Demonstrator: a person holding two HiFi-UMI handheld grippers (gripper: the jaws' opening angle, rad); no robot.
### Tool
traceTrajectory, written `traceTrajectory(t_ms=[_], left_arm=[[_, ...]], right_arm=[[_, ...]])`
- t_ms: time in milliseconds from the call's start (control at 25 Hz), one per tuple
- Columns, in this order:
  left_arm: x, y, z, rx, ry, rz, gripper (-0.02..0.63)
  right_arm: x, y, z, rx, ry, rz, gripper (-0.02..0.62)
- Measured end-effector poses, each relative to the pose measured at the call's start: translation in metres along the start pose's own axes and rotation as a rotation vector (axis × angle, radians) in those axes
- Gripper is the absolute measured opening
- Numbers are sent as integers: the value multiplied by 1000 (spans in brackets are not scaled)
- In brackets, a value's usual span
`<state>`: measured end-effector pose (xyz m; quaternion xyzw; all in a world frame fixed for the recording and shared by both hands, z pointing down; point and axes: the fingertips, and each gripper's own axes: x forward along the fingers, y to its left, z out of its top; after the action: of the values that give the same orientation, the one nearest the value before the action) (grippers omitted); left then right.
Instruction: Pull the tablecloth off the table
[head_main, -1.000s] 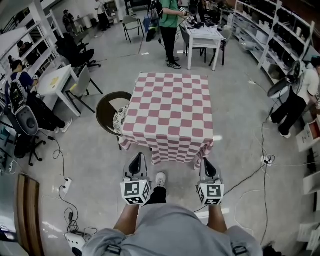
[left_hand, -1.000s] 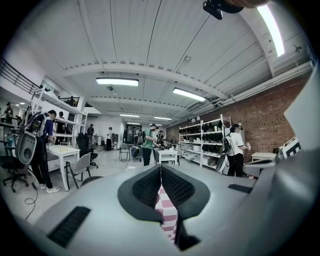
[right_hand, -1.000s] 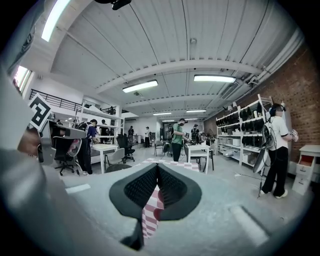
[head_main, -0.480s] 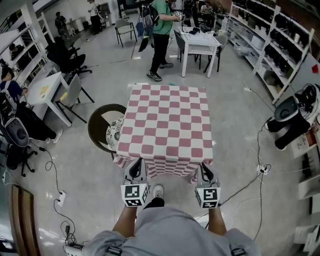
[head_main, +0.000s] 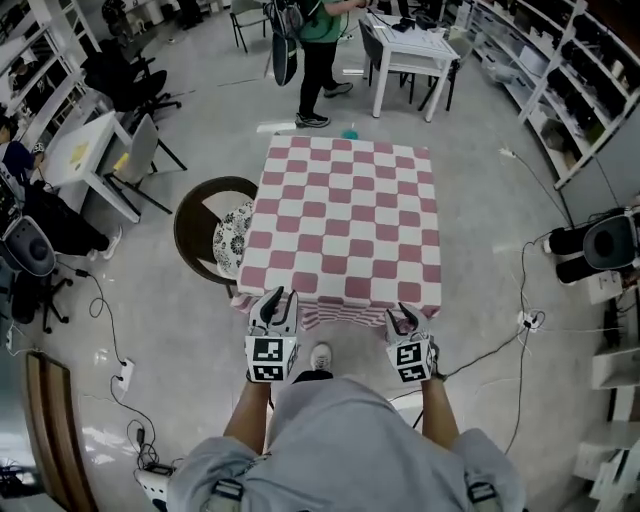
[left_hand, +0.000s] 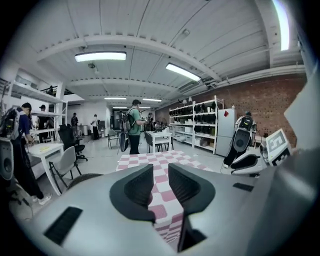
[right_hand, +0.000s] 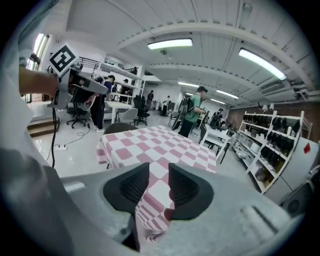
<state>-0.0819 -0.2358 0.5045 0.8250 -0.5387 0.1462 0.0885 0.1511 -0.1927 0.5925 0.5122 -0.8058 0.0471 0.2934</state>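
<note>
Tablecloth (head_main: 345, 215), pink-and-white checks, spread flat over the table, near hem hanging just ahead of both tongs. Left gripper (head_main: 276, 300) at near-left corner: jaws apart, just been opening, checked cloth visible through the gap, no pad pressing it. Right gripper (head_main: 403, 316) at near-right corner: likewise parted, just been opening, drooping cloth corner in the gap, unclamped. Round dark chair (head_main: 200, 215) just beside the cloth's left edge.

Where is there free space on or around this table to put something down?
The whole top of the checked tablecloth is bare. The floor to its right is free up to the cable. Its left side is crowded: a round chair stands close beside it.
</note>
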Motion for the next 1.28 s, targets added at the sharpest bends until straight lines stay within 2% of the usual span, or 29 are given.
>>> traceTrajectory(t_ms=[160, 320, 560, 760, 960, 1280], left_arm=[[16, 8, -24, 111, 75, -29, 133], [37, 8, -47, 237, 164, -102, 166], [65, -2, -93, 512, 296, -237, 199], [80, 2, -130, 690, 384, -307, 210], [93, 18, -167, 959, 471, -352, 229], [115, 35, -211, 1050, 572, -451, 241]], right_arm=[[20, 14, -15, -20, 73, 58, 126], [41, 14, -28, -99, 144, 87, 147], [72, 17, -74, -291, 303, 142, 178], [83, 22, -98, -360, 381, 183, 187], [96, 21, -121, -452, 465, 212, 192], [117, 16, -141, -555, 543, 242, 196]])
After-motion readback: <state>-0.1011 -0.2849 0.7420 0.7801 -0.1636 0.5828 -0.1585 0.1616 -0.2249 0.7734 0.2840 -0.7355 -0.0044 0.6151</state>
